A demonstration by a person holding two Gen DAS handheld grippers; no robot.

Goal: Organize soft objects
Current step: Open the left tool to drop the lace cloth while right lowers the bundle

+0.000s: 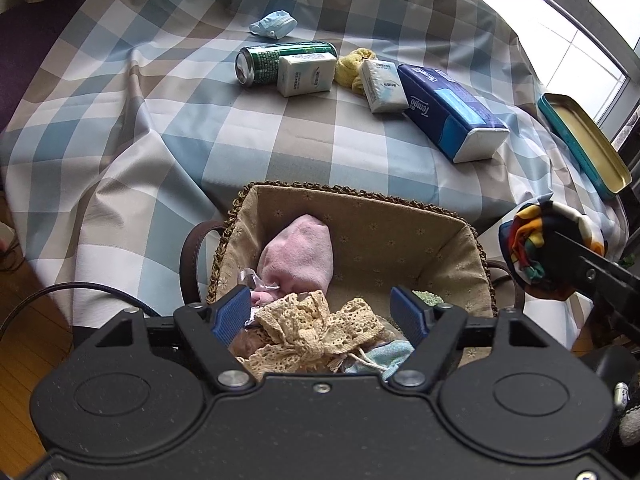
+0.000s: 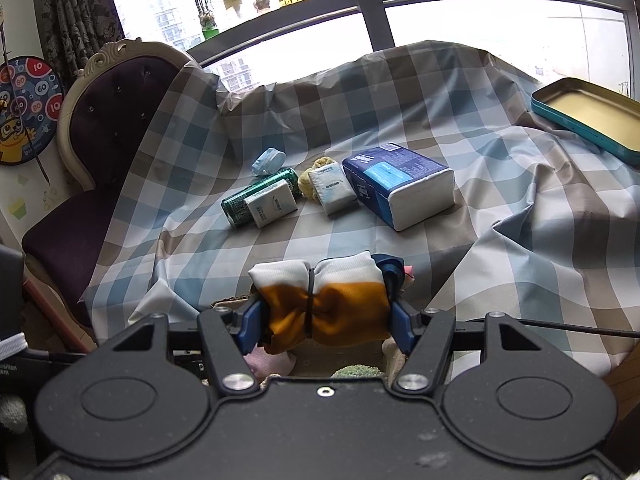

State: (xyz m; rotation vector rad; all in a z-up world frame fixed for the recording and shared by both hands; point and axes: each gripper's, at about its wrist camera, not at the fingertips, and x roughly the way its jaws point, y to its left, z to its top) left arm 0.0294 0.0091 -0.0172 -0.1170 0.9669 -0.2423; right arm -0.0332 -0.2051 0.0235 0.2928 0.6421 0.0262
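Observation:
A woven basket [image 1: 360, 200] with a beige liner stands on the checked tablecloth. In it lie a pink cloth [image 1: 300, 252], a cream lace bow [image 1: 316, 328] and a pale blue cloth [image 1: 384, 354]. My left gripper [image 1: 322, 310] is open and empty just above the lace bow. My right gripper [image 2: 326, 320] is shut on a rolled multicolour cloth bundle [image 2: 332, 300], white and orange with a black band, held over the basket's near edge. The bundle also shows in the left wrist view [image 1: 536, 244] at the right of the basket.
Farther on the table lie a green can [image 1: 276, 60], two small tissue packs [image 1: 306, 74], a yellow soft item [image 1: 352, 66], a blue tissue pack [image 1: 452, 112] and a blue face mask [image 1: 274, 24]. An open teal tin [image 1: 584, 140] sits at the right. A purple chair [image 2: 100, 140] stands left.

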